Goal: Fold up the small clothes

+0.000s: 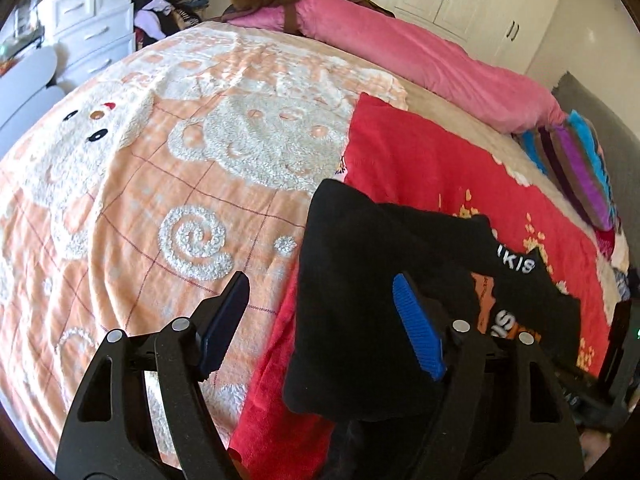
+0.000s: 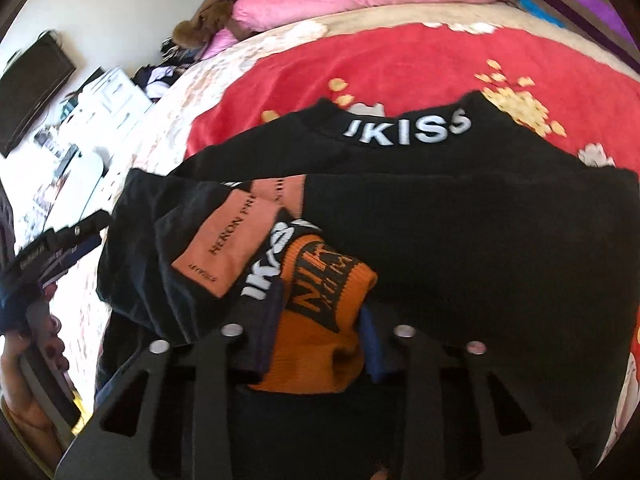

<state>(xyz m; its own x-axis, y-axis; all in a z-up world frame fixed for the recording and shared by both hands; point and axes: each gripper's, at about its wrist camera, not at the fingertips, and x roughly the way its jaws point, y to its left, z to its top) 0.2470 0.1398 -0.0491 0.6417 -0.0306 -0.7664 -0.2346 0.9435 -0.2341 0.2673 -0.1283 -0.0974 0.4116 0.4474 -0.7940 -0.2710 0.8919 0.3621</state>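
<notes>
A black garment (image 2: 460, 248) with white lettering on its collar (image 2: 404, 130) and a salmon label patch (image 2: 232, 248) lies crumpled on a red blanket (image 2: 400, 64) on the bed. My right gripper (image 2: 320, 320) is shut on the garment's orange ribbed cuff (image 2: 320, 344), which bulges between the two fingers. In the left wrist view my left gripper (image 1: 320, 280) stands open over the garment's left edge (image 1: 360, 280). Its blue-padded finger (image 1: 418, 330) is above the black cloth, the other finger (image 1: 226, 316) is above the peach blanket, and neither presses on anything.
A peach and white bear-pattern blanket (image 1: 160, 180) covers the bed's left part. A pink duvet (image 1: 420, 52) lies along the far side, with a striped pillow (image 1: 580, 168) at the right. White drawers (image 1: 96, 20) and a clothes pile (image 1: 176, 4) stand beyond the bed. A hand (image 2: 40, 344) holds the left gripper.
</notes>
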